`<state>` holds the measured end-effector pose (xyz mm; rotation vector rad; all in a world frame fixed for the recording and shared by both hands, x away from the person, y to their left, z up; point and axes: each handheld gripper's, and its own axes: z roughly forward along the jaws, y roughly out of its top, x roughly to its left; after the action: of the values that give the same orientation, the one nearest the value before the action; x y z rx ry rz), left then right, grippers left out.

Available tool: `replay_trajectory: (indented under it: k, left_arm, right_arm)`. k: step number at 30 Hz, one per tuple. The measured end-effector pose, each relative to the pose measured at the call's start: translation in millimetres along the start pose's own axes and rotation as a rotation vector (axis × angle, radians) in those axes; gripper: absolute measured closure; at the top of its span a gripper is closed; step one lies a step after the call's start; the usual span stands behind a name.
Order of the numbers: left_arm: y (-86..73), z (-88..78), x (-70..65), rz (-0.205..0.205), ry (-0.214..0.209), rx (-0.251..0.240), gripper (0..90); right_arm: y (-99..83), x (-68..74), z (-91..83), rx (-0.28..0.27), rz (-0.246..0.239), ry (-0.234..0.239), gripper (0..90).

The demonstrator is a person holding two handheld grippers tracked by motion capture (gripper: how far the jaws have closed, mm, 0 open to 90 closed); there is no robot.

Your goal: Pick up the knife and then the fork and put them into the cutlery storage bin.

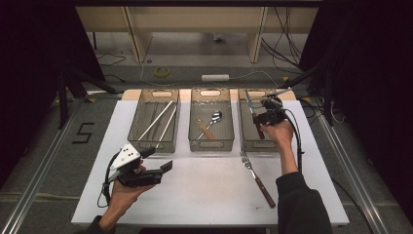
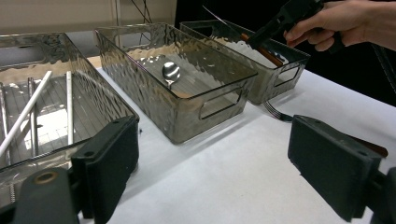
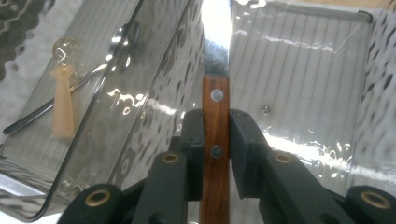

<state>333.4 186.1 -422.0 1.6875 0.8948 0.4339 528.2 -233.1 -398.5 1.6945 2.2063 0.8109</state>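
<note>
Gripping knife (image 3: 215, 116), blade toward bin's (image 3: 327, 70) far end

Wood-handled knife (image 3: 215, 140) tilted, above the right-hand clear bin (image 3: 303, 93).

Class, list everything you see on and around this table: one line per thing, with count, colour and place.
Bins: three, clear smoky plastic, in a row at the far side of the white table.
Chopsticks: two, pale, left bin.
Spoons: two, one silver, one wooden-handled, middle bin.
Fork: one, steel with brown handle, on the table before the right bin.
Knife: one, wooden-handled, held over the right bin.
Left gripper: black, open, near left.
Right gripper: black, shut on the knife.
</note>
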Motion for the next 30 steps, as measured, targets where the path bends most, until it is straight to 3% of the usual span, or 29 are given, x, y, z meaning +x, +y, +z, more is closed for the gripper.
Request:
replay_trajectory:
  k: [9, 10, 11, 13, 15, 19, 23, 27, 30]
  left_arm:
    - [0.1, 0.0, -0.2, 0.000, -0.001, 0.001, 15.8]
    - [0.1, 0.0, -0.3, 0.000, -0.001, 0.001, 15.8]
    - [0.1, 0.0, -0.3, 0.000, -0.001, 0.001, 15.8]
    - [0.0, 0.0, 0.0, -0.001, 0.000, 0.001, 15.8]
    - [-0.2, 0.1, 0.2, -0.001, 0.001, 0.001, 15.8]
    - [-0.4, 0.1, 1.0, -0.003, 0.002, 0.003, 15.8]
    - [-0.4, -0.5, 0.4, -0.004, 0.006, 0.001, 15.8]
    - [-0.5, -0.5, 0.5, -0.005, 0.009, 0.002, 15.8]
    - [-0.7, -0.5, 0.5, -0.004, 0.012, 0.004, 15.8]
  right_arm:
    - [-3.4, 2.8, 11.7, 0.028, 0.027, -0.006, 76.6]
    - [-4.2, 2.8, 13.4, 0.038, 0.035, 0.012, 76.0]
    - [-4.8, 2.6, 14.3, 0.038, 0.032, 0.019, 74.7]
    - [-5.4, 1.8, 14.1, 0.030, 0.049, 0.035, 63.2]
    - [-5.3, 2.0, 12.1, 0.037, 0.044, 0.048, 59.7]
    - [-7.0, 3.0, -1.9, 0.012, 0.000, 0.064, 52.7]
    - [-13.7, 9.3, -20.4, -0.008, -0.082, 0.086, 45.9]
    - [-32.5, 25.1, -44.9, -0.022, -0.197, 0.115, 43.4]
    - [-49.7, 35.9, -59.5, -0.031, -0.254, 0.124, 42.7]
